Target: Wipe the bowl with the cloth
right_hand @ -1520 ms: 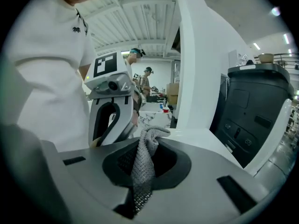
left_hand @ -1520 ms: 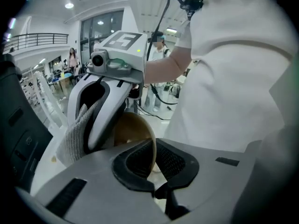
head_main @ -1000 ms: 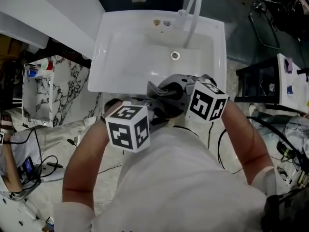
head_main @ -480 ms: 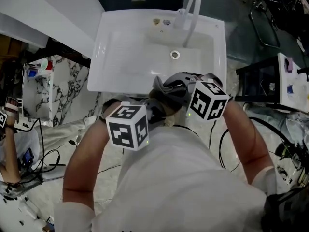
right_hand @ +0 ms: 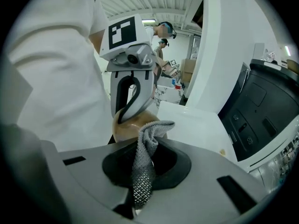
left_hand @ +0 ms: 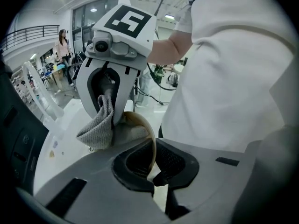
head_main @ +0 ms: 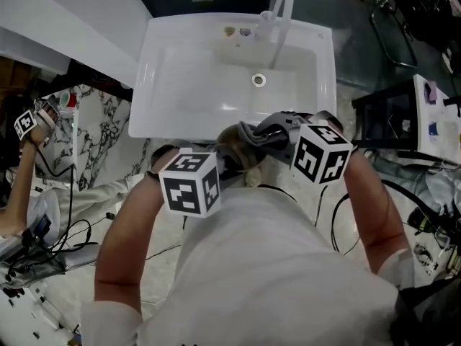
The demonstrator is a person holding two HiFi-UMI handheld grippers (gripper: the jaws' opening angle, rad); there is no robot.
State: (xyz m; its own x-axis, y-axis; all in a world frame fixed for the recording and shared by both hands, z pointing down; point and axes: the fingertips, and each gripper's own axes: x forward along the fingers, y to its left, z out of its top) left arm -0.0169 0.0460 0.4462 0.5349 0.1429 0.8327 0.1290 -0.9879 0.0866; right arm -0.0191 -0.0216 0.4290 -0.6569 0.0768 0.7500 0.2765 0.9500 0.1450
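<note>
Left gripper view: with your left hand-held gripper clamping the bowl and right hand-held gripper pinching the cloth, rub round inside.

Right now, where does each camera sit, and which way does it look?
Head view: on the person's head, looking steeply down at the sink; arms and shirt show.
Left gripper view: on the left gripper, looking along its jaws, shut on the bowl; shirt at right.
Right gripper view: on the right gripper, looking along its jaws, shut on the cloth; shirt at left.
Both gripper views share bowl, cloth, shirt.
</note>
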